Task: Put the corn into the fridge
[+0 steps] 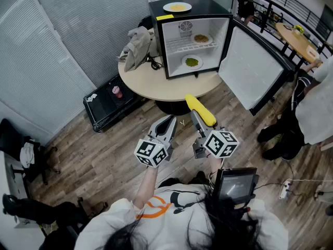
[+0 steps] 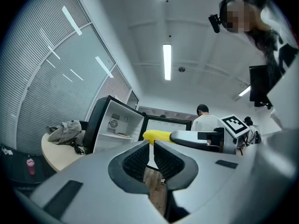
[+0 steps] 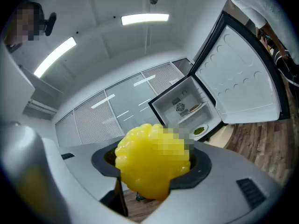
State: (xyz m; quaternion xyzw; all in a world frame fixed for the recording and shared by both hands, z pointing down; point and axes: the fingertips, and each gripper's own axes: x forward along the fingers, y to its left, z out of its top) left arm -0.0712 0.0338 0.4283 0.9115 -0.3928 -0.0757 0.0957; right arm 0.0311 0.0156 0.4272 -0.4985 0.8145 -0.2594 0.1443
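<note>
A yellow corn cob (image 1: pixel 200 110) sticks forward out of my right gripper (image 1: pixel 201 121), whose jaws are shut on it; in the right gripper view the corn (image 3: pixel 152 160) fills the gap between the jaws. The small black fridge (image 1: pixel 190 35) stands on the round table (image 1: pixel 156 85) ahead, its door (image 1: pixel 252 69) swung wide open to the right. Inside, one plate of food sits on the wire shelf (image 1: pixel 201 38) and one on the bottom (image 1: pixel 192 62). My left gripper (image 1: pixel 167 123) hangs beside the right one, shut and holding nothing (image 2: pixel 150 146). Both are short of the table.
A plate (image 1: pixel 177 7) lies on top of the fridge. A grey garment (image 1: pixel 138 46) and cables lie on the table left of it. A black case with a pink bottle (image 1: pixel 117 91) sits on the floor at the left. A person (image 1: pixel 312 103) stands beyond the open door.
</note>
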